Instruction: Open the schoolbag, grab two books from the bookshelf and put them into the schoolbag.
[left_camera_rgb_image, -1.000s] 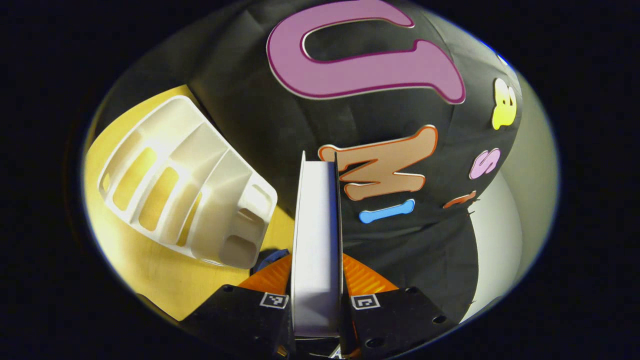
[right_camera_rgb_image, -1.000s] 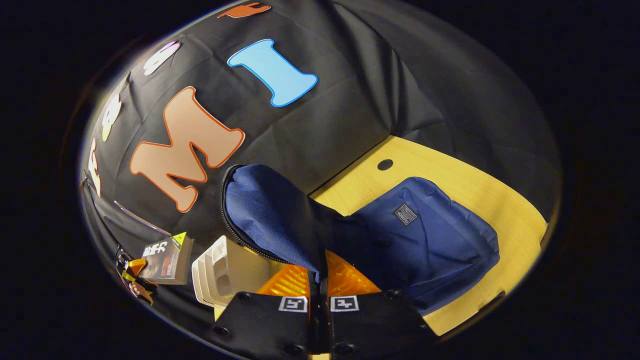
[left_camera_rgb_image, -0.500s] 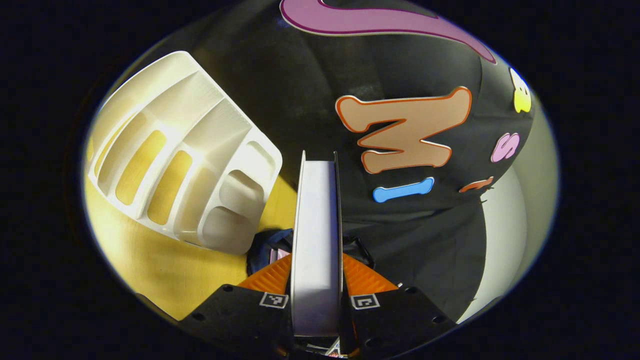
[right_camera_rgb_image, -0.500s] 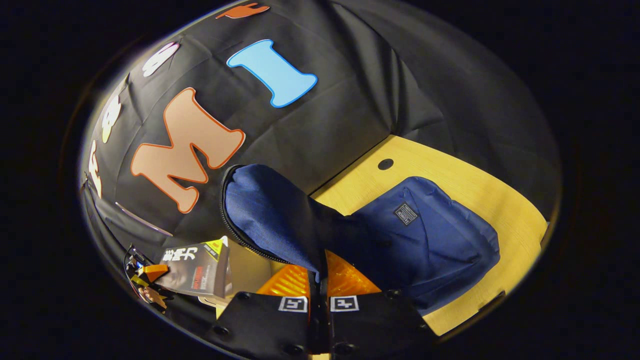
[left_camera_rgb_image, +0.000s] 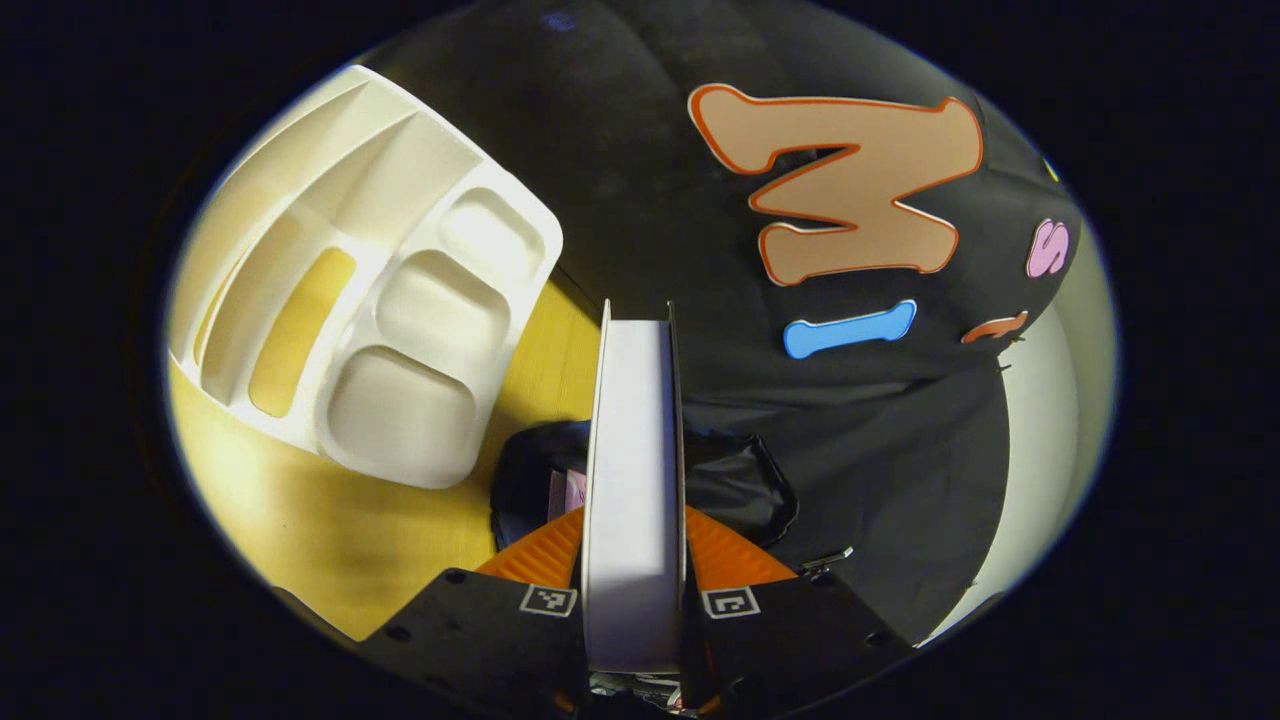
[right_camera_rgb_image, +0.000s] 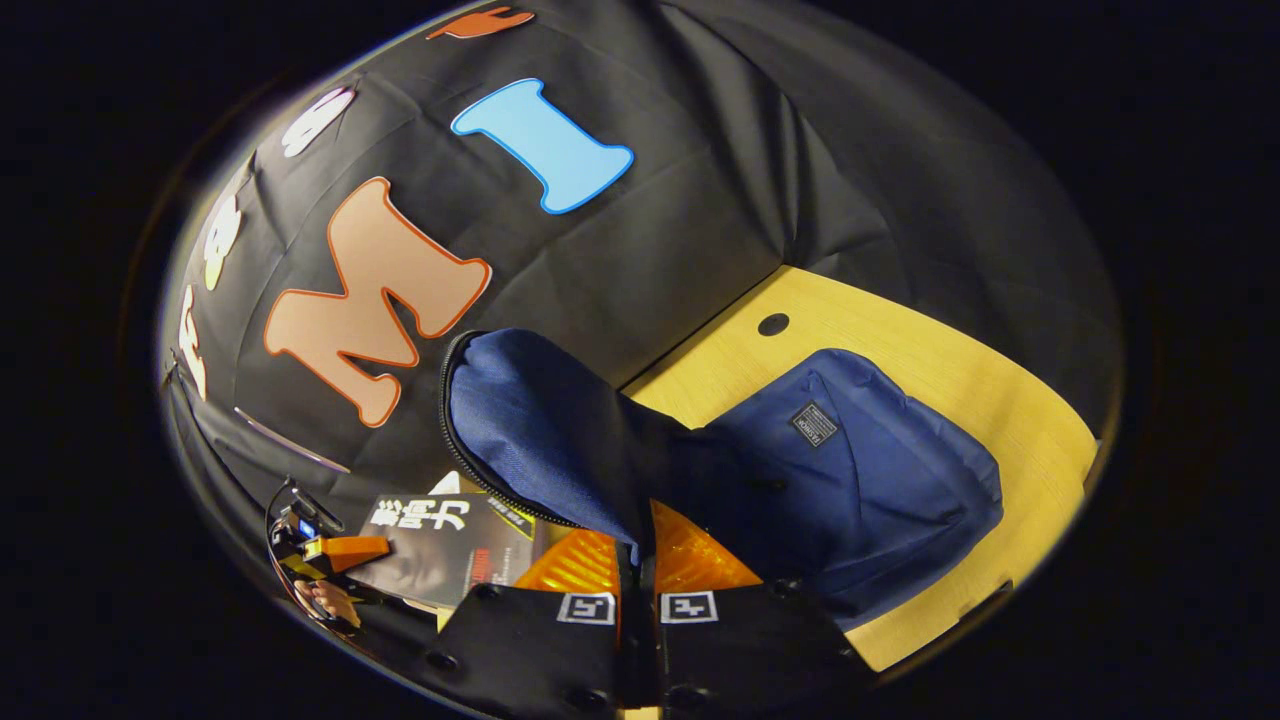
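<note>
Snagging on the zipper rim is judged the main risk: the book (left_camera_rgb_image: 632, 480), pinched edge-on between the left gripper (left_camera_rgb_image: 634, 590) fingers, is held just above the dark mouth of the schoolbag (right_camera_rgb_image: 850, 480), and a tilted corner could catch there. The flap (right_camera_rgb_image: 530, 430) is held up, clamped in the pressed-together right gripper (right_camera_rgb_image: 637, 575); should it slip, the opening would be closed. Something pale is glimpsed inside the bag, while the white bookshelf (left_camera_rgb_image: 370, 290) slots are seen bare on the table (left_camera_rgb_image: 330, 540).

Right gripper (right_camera_rgb_image: 640, 572) apparently pinching schoolbag flap (right_camera_rgb_image: 540, 430)
</note>
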